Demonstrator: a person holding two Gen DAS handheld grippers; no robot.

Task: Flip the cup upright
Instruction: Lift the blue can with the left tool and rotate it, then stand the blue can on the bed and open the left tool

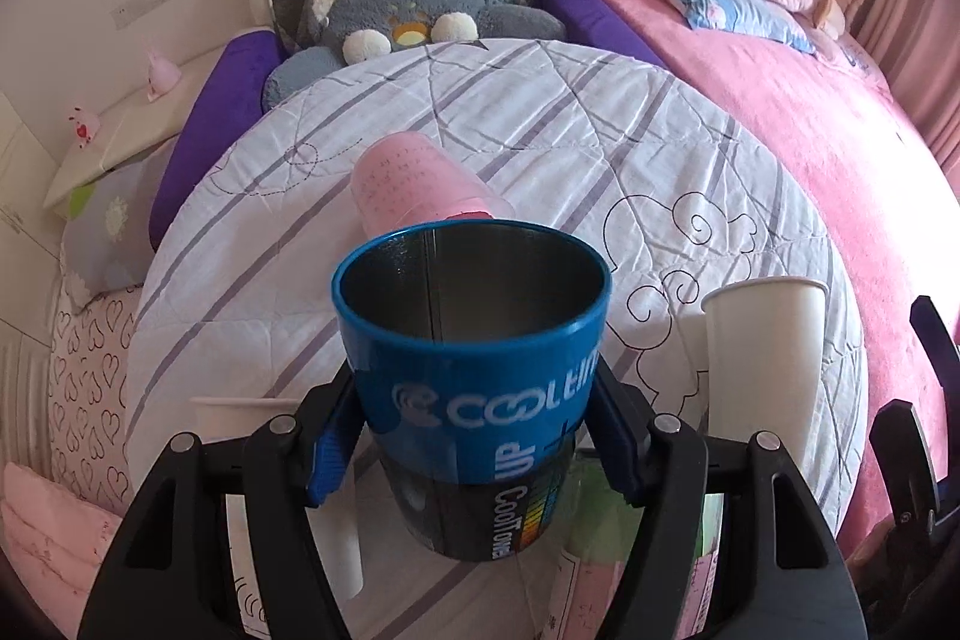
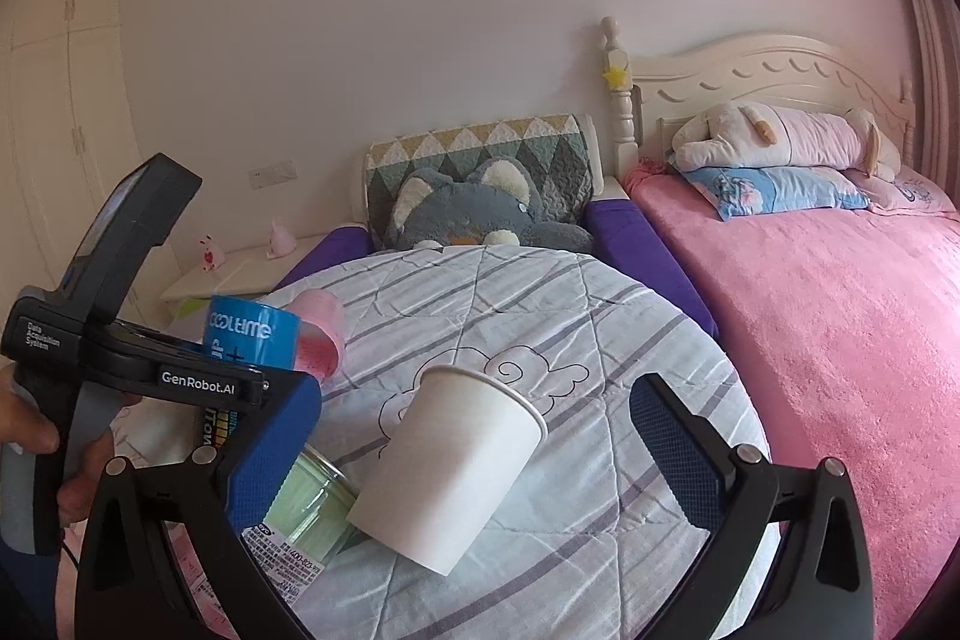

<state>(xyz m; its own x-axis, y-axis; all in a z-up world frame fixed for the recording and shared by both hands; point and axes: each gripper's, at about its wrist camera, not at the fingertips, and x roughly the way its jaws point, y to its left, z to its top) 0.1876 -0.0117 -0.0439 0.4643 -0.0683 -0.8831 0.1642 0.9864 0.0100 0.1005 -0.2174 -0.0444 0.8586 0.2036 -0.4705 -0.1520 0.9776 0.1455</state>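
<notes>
My left gripper [image 1: 474,442] is shut on a blue "CoolTime" cup [image 1: 474,358], held with its open mouth upward above the bed; the cup also shows in the right wrist view [image 2: 249,334]. My right gripper [image 2: 474,430] is open, its blue pads either side of a white paper cup [image 2: 456,460] that stands tilted on the quilt, mouth up and away. That white cup shows at right in the left wrist view [image 1: 762,358]. A pink cup [image 1: 420,187] lies on its side beyond the blue cup.
A striped white quilt [image 2: 540,292] covers the near bed. A clear green-tinted container [image 2: 306,502] lies beside the white cup. A grey plush [image 1: 408,4] and purple bolsters [image 2: 648,250] sit at the back. A pink bed [image 2: 840,316] lies right.
</notes>
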